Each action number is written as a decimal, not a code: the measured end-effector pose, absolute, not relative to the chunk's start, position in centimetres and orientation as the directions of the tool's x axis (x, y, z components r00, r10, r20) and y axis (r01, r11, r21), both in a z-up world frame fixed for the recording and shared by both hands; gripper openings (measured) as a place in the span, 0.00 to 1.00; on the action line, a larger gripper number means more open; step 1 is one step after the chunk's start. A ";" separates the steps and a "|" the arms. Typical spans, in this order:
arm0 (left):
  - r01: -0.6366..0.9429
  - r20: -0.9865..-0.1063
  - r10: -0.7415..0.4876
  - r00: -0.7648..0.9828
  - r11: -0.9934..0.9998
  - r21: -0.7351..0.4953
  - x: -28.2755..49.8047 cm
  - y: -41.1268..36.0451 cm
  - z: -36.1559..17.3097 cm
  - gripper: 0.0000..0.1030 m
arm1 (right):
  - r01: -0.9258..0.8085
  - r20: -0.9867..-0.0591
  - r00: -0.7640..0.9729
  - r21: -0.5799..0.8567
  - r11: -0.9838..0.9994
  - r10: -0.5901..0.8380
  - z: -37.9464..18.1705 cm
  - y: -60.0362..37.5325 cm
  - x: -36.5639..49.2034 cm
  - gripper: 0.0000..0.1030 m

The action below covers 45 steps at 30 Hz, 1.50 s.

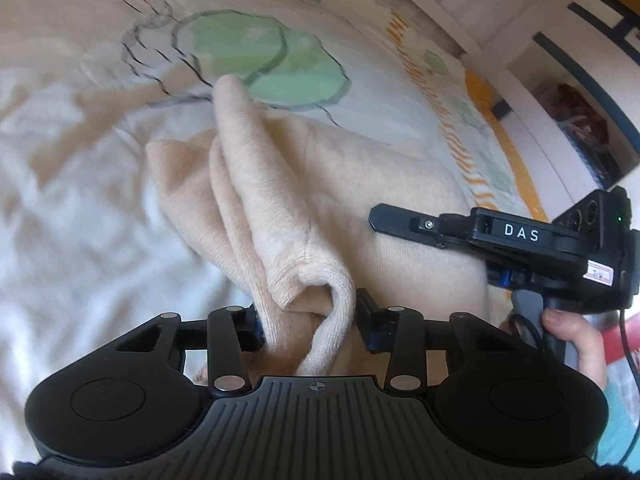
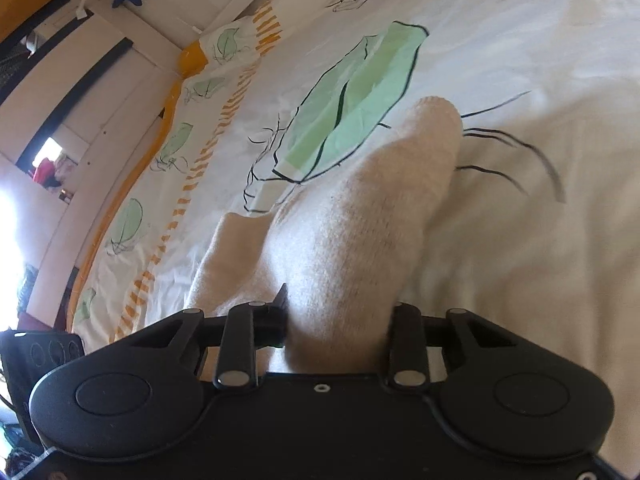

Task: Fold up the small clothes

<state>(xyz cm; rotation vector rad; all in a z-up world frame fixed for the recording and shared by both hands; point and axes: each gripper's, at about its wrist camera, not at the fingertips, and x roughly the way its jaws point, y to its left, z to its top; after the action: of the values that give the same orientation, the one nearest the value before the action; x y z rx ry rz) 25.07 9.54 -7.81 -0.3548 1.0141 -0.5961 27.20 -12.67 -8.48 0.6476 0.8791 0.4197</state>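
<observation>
The cream knit garment (image 1: 280,200) lies bunched on the bed (image 1: 60,200), one ribbed hem fold drawn up between the fingers of the left tool (image 1: 308,320), which look closed on it, and another fold filling the mouth of the right tool (image 2: 336,320), which seems clamped on it, though its fingertips are hidden. It looks light, soft and floppy, likely to sag and slide, so hems are the best holds. Ahead of both tools only the leaf-printed bedcover (image 2: 360,92) lies, and nothing blocks the fold.
</observation>
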 end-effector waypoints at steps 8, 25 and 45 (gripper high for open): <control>0.366 -0.677 -0.677 0.288 0.731 -0.575 19.6 4.1 -7.5 0.39 | -0.024 -0.621 0.561 0.649 0.761 0.547 -7.4 -17.5 20.4 0.42; 0.295 -0.743 -0.562 0.363 0.826 -0.481 14.4 6.7 -8.5 0.43 | 0.100 -0.619 0.705 0.570 0.815 0.346 -6.4 -22.3 15.7 0.69; 0.373 -0.658 -0.395 0.641 0.910 -0.182 8.9 2.9 -1.7 0.44 | 0.026 -0.604 0.768 0.362 0.932 0.213 -6.6 -20.1 14.6 0.85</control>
<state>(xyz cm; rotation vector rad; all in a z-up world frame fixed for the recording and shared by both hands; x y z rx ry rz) 8.92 2.90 -1.72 -0.0301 0.7573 -0.4376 14.57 -20.14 -6.57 0.3649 0.6913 0.1042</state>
